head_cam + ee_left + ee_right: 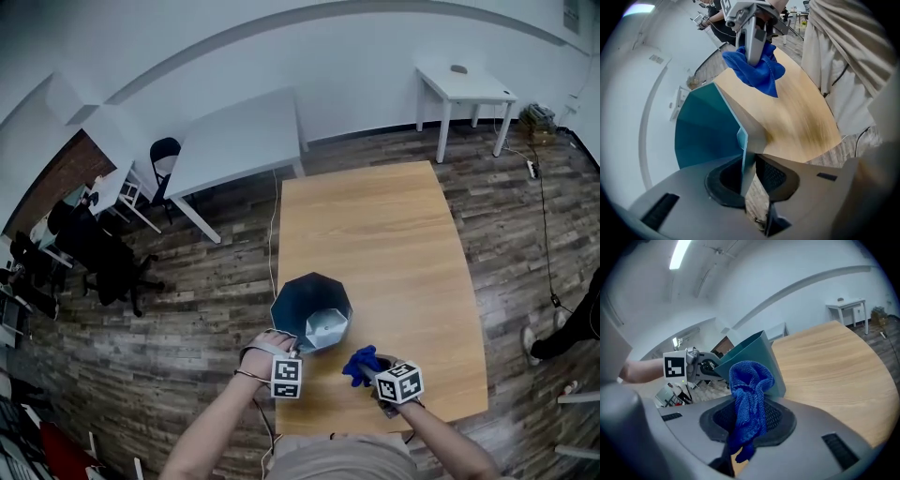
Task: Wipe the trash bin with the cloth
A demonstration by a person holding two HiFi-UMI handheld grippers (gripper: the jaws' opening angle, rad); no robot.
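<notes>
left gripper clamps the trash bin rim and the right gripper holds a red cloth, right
Only the colour is wrong: the right gripper view shows a blue cloth in the right gripper. The left gripper does clamp the trash bin rim.

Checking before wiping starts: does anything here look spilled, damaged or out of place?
No spill or damage. The trash bin sits at the table's left edge, its rim pinched in the left claw; the right claw holds the cloth.

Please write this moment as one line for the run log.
left tool: shut on bin wall | right tool: shut on blue cloth | bin: on wooden table | cloth: beside bin
</notes>
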